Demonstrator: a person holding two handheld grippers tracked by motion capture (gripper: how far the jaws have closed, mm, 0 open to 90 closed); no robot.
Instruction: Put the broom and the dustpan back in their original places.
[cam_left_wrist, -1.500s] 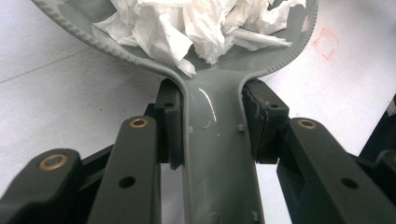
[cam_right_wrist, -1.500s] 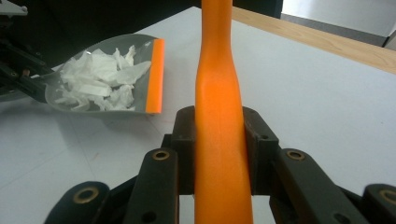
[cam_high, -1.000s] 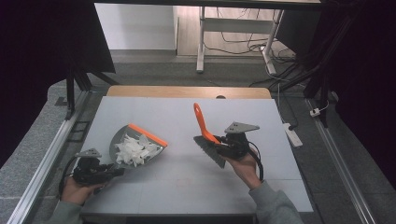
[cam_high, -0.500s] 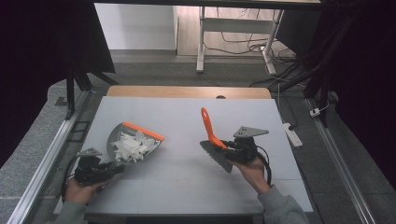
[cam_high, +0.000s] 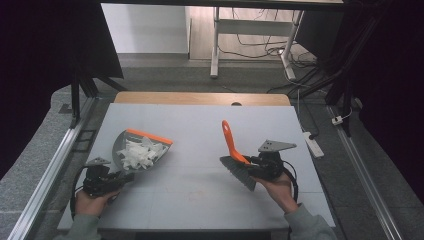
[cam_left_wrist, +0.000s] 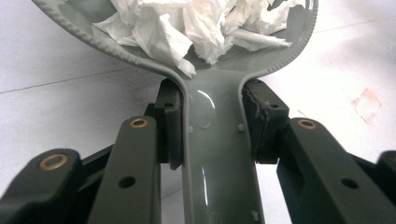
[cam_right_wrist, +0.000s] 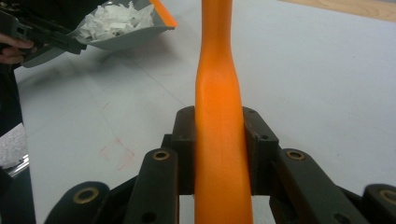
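Left, left claw (cam_left_wrist: 212, 154) pinching grey dustpan (cam_high: 142, 150) handle, crumpled tissue (cam_high: 140, 154) inside, right claw (cam_right_wrist: 219, 154) pinching orange brush (cam_high: 235, 155) handle, both over white counter (cam_high: 200, 200).

Right gripper (cam_high: 250, 167) carried brush (cam_high: 235, 157) rightward, away from dustpan (cam_high: 142, 152).

Left claw (cam_high: 117, 179) clamped, low near table edge; right claw (cam_high: 250, 165) clamped, hand beneath.
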